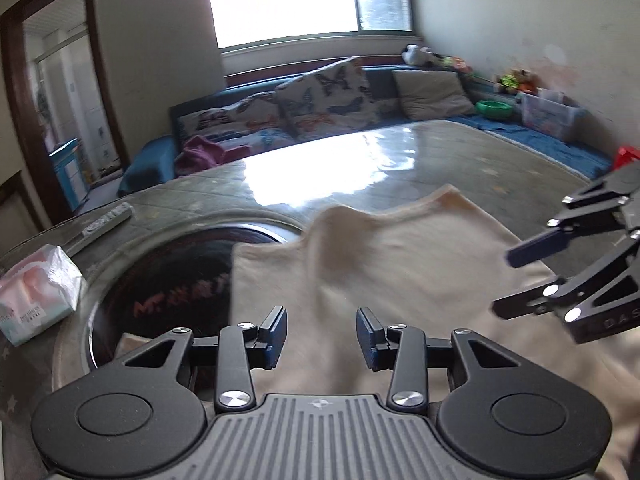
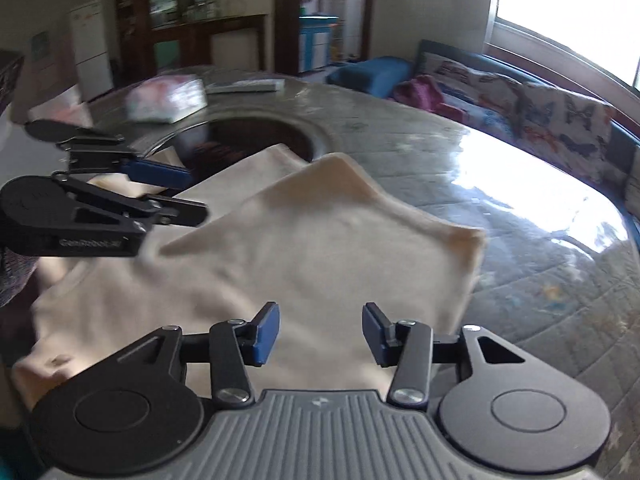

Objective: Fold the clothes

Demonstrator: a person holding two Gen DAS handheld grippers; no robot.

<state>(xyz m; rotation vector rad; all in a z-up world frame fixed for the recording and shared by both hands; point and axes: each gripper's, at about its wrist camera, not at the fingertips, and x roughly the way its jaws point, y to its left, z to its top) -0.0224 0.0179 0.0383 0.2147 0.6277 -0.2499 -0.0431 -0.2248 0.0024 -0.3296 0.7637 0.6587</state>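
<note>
Currently: your left gripper (image 1: 322, 334) and right gripper (image 2: 319, 334), both spread, holding nothing; cream garment (image 2: 304, 240) half-folded (edges uneven). Risk: fabric slipping into the table's dark well (image 1: 168, 280).

The cream garment (image 1: 400, 272) is smeared by motion blur in both views, so its seams and folds cannot be read; its near part runs under the left hand-held gripper (image 1: 322, 338) body and off the bottom edge. It hides part of the dark round recess (image 1: 172, 280) in the desk (image 1: 440, 160), where red lettering is too blurred to read. The right hand-held gripper (image 1: 516, 280) is cut off by the left view's right edge. The packet (image 2: 166, 100) near the desk's far edge is blurred.
</note>
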